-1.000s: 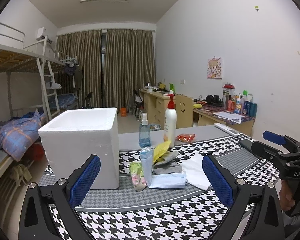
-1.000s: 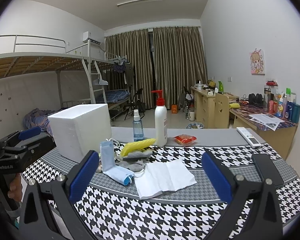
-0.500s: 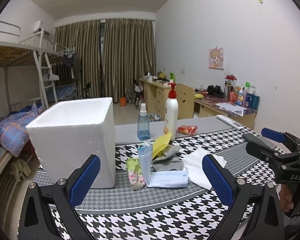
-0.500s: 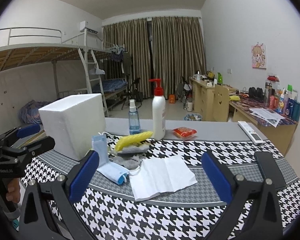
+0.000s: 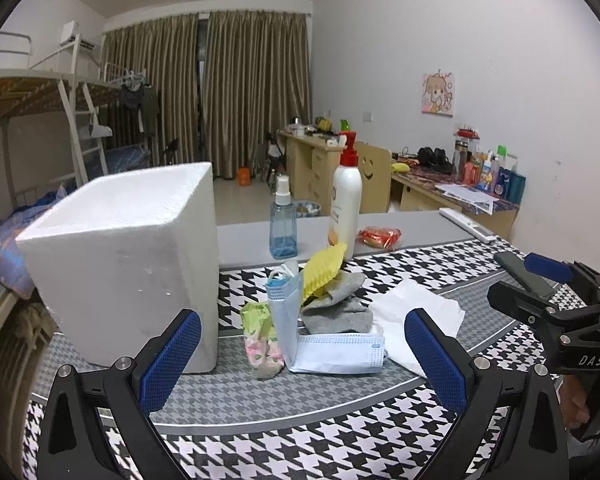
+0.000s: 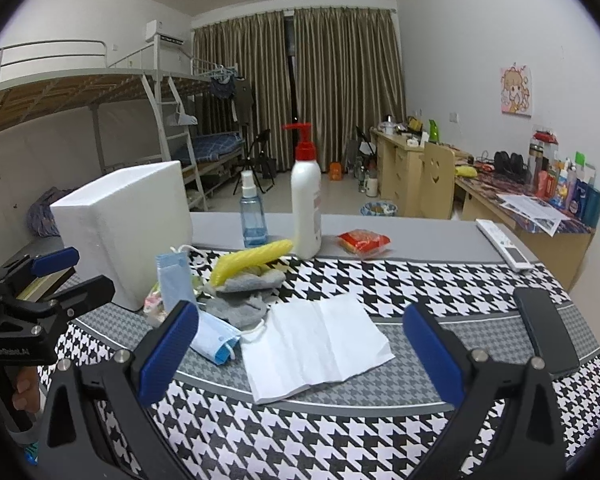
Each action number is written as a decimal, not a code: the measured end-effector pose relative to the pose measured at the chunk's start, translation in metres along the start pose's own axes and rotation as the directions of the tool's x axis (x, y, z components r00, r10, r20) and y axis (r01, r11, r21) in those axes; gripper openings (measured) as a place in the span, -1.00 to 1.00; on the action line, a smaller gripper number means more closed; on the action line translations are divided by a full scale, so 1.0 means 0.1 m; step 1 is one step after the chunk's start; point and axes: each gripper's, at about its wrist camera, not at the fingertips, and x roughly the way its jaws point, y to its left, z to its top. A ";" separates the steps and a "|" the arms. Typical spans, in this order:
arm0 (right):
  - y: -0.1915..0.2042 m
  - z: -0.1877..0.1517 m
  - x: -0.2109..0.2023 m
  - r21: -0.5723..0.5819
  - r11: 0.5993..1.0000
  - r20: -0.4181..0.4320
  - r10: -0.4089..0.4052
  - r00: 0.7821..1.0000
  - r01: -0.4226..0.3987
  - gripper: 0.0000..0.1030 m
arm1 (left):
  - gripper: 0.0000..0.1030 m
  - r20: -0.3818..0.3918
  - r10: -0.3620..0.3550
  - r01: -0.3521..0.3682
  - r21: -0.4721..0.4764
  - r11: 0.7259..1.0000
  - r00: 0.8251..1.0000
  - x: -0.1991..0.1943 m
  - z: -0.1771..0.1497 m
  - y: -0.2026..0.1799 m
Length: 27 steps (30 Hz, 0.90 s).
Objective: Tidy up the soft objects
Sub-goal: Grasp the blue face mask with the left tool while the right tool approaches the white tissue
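A pile of soft things lies mid-table: blue face masks [image 5: 336,354] [image 6: 212,338], grey socks [image 5: 334,308] [image 6: 240,304], a yellow cloth [image 5: 322,270] [image 6: 252,258], a floral pouch [image 5: 260,344] and a white tissue [image 5: 416,320] [image 6: 316,348]. A white foam box [image 5: 128,264] [image 6: 128,224] stands to their left. My left gripper [image 5: 300,360] is open just short of the masks. My right gripper [image 6: 300,352] is open over the tissue's near edge. Nothing sits between either pair of fingers.
Behind the pile stand a blue spray bottle [image 5: 283,224] [image 6: 253,216] and a white pump bottle [image 5: 345,204] [image 6: 306,200], with a red snack packet [image 6: 363,242] beside them. A remote [image 6: 504,244] and a dark phone [image 6: 546,330] lie at the right. The houndstooth cloth [image 6: 380,440] covers the table.
Both grippers have moved forward toward the pile, so the box, masks and tissue look larger and closer. Both stay open. Nothing on the table has shifted.
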 end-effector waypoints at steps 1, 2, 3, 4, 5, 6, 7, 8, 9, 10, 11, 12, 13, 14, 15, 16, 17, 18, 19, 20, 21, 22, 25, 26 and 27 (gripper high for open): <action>-0.01 0.00 0.03 0.005 1.000 -0.010 -0.002 1.000 0.002 1.00 | 0.98 -0.011 -0.005 0.005 -0.001 1.000 1.000 0.05 0.00 0.00; -0.02 0.00 0.06 0.007 1.000 -0.019 -0.005 1.000 0.006 1.00 | 0.98 -0.021 -0.006 0.006 -0.001 1.000 1.000 0.08 0.00 0.00; -0.03 0.00 0.09 0.007 1.000 -0.029 -0.012 1.000 0.012 1.00 | 0.98 -0.031 -0.006 0.006 0.000 1.000 1.000 0.11 0.01 0.00; -0.04 -0.01 0.12 0.007 1.000 -0.035 -0.016 0.999 0.017 1.00 | 0.98 -0.044 -0.004 0.004 0.006 1.000 0.999 0.16 0.01 -0.01; -0.05 -0.02 0.15 0.007 1.000 -0.043 -0.019 0.999 0.019 1.00 | 0.98 -0.054 -0.002 0.002 0.010 1.000 0.999 0.21 0.01 -0.01; -0.06 -0.03 0.18 0.009 1.000 -0.054 -0.022 0.998 0.023 1.00 | 0.98 -0.062 -0.002 0.002 0.010 1.000 0.998 0.24 0.01 -0.02; -0.08 -0.04 0.22 0.013 1.000 -0.065 -0.026 0.998 0.026 1.00 | 0.98 -0.073 -0.003 0.004 0.008 1.000 0.997 0.28 -0.01 -0.02; -0.09 -0.04 0.24 0.016 0.999 -0.072 -0.027 0.997 0.028 1.00 | 0.96 -0.083 -0.009 0.010 0.007 1.000 0.997 0.31 -0.01 -0.02; -0.11 -0.05 0.26 0.020 0.999 -0.078 -0.028 0.997 0.030 1.00 | 0.95 -0.094 -0.016 0.016 0.005 1.000 0.995 0.35 -0.02 -0.02; -0.13 -0.05 0.29 0.027 0.999 -0.087 -0.030 0.996 0.033 1.00 | 0.92 -0.107 -0.021 0.021 0.003 1.000 0.994 0.39 -0.02 -0.02; -0.14 -0.05 0.32 0.033 0.999 -0.096 -0.030 0.995 0.033 1.00 | 0.89 -0.118 -0.023 0.023 0.002 1.000 0.993 0.42 -0.02 -0.02; -0.15 -0.05 0.34 0.036 0.999 -0.101 -0.029 0.995 0.032 1.00 | 0.88 -0.131 -0.023 0.023 -0.002 1.000 0.991 0.46 -0.03 -0.02; -0.16 -0.05 0.37 0.037 0.999 -0.109 -0.027 0.994 0.031 1.00 | 0.84 -0.144 -0.023 0.023 -0.005 1.000 0.989 0.50 -0.02 -0.02; -0.16 -0.06 0.39 0.035 0.999 -0.111 -0.026 0.993 0.031 1.00 | 0.77 -0.154 -0.024 0.023 -0.010 1.000 0.988 0.53 -0.03 -0.02; -0.15 -0.06 0.41 0.032 0.999 -0.116 -0.028 0.993 0.032 1.00 | 0.73 -0.166 -0.023 0.021 -0.015 1.000 0.986 0.56 -0.03 -0.01; -0.15 -0.06 0.44 0.029 0.999 -0.124 -0.030 0.992 0.034 1.00 | 0.66 -0.177 -0.026 0.024 -0.017 1.000 0.984 0.60 -0.04 -0.02; -0.16 -0.06 0.45 0.028 0.999 -0.129 -0.031 0.991 0.035 1.00 | 0.63 -0.188 -0.033 0.031 -0.018 0.999 0.982 0.63 -0.05 -0.02; -0.17 -0.06 0.48 0.031 0.999 -0.133 -0.031 0.991 0.035 1.00 | 0.60 -0.196 -0.037 0.034 -0.019 0.999 0.980 0.66 -0.06 -0.03; -0.18 -0.06 0.50 0.038 0.999 -0.142 -0.029 0.989 0.035 1.00 | 0.57 -0.201 -0.038 0.035 -0.018 0.999 0.979 0.68 -0.07 -0.04; -0.19 -0.06 0.51 0.042 0.999 -0.145 -0.026 0.989 0.033 1.00 | 0.55 -0.205 -0.033 0.030 -0.016 0.999 0.978 0.70 -0.08 -0.04; -0.20 -0.07 0.52 0.045 0.999 -0.150 -0.022 0.988 0.029 0.99 | 0.54 -0.210 -0.025 0.022 -0.018 1.000 0.977 0.72 -0.08 -0.03; -0.20 -0.07 0.53 0.045 0.999 -0.156 -0.021 0.987 0.029 0.99 | 0.49 -0.215 -0.022 0.018 -0.020 1.000 0.976 0.74 -0.08 -0.03; -0.20 -0.08 0.55 0.041 0.999 -0.165 -0.019 0.986 0.026 0.97 | 0.38 -0.236 -0.020 0.013 -0.034 0.999 0.972 0.80 -0.09 0.00; -0.20 -0.08 0.56 0.039 0.999 -0.169 -0.018 0.985 0.025 0.96 | 0.36 -0.239 -0.021 0.012 -0.038 0.999 0.971 0.81 -0.09 0.01; -0.19 -0.07 0.57 0.038 0.999 -0.173 -0.019 0.985 0.026 0.95 | 0.35 -0.242 -0.019 0.010 -0.039 0.999 0.970 0.83 -0.09 0.01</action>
